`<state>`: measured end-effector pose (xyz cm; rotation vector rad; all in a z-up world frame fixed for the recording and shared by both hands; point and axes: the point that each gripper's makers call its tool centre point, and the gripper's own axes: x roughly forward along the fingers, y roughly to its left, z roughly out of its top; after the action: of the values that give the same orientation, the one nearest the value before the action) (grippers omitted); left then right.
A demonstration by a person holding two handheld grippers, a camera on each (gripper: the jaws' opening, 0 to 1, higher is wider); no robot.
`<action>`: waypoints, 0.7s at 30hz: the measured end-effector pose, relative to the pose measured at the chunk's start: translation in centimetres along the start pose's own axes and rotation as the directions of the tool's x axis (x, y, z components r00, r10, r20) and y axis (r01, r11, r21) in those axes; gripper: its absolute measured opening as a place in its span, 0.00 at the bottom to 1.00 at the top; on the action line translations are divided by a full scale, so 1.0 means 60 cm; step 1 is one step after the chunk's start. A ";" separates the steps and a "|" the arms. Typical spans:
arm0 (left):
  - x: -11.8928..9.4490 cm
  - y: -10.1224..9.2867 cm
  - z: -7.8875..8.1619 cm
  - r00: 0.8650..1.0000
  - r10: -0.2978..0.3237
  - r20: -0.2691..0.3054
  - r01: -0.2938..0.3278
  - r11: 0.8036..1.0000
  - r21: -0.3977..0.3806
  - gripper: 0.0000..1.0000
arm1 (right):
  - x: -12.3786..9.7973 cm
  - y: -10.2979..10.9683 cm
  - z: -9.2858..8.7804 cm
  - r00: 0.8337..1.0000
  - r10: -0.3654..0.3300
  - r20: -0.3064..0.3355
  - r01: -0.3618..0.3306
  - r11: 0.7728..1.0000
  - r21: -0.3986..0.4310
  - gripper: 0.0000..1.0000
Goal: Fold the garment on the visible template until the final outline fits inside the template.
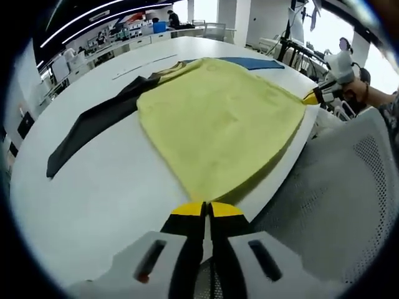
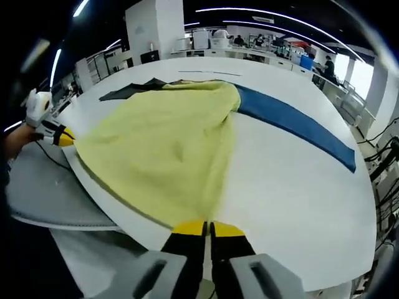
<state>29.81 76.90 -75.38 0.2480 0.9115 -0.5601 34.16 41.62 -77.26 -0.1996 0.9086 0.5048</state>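
Observation:
A yellow garment (image 1: 218, 121) lies spread on the white table (image 1: 106, 187), with a black sleeve (image 1: 93, 121) stretched out to one side and a blue sleeve (image 2: 293, 124) to the other. My left gripper (image 1: 206, 210) is shut on one corner of the yellow hem at the table's near edge. My right gripper (image 2: 207, 228) is shut on the other hem corner. Each gripper also shows in the other's view: the right gripper (image 1: 313, 96) at the garment's far corner, the left gripper (image 2: 61, 136) held by a hand at the left.
A grey mesh chair back (image 1: 349, 187) stands against the table edge by the hem. A thin strip (image 2: 202, 73) lies on the table beyond the collar. Desks and equipment (image 2: 262, 43) fill the room behind. Bare table (image 2: 293, 187) lies beside the blue sleeve.

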 end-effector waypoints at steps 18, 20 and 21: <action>-0.040 0.028 0.073 0.962 0.029 0.270 0.015 0.987 -0.160 0.63 | -0.008 -0.045 0.114 0.989 0.018 0.148 -0.012 0.999 -0.043 0.28; -0.042 0.029 0.081 0.955 0.031 0.296 0.020 0.986 -0.168 0.68 | -0.003 -0.050 0.129 0.986 0.032 0.164 -0.025 0.999 -0.044 0.31; -0.042 0.029 0.085 0.952 0.029 0.305 0.025 0.985 -0.169 0.71 | -0.001 -0.051 0.136 0.984 0.039 0.172 -0.033 0.999 -0.039 0.32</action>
<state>33.00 77.04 -70.36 0.0041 0.6513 -0.4985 41.40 41.99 -72.37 -0.1690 0.7352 0.5636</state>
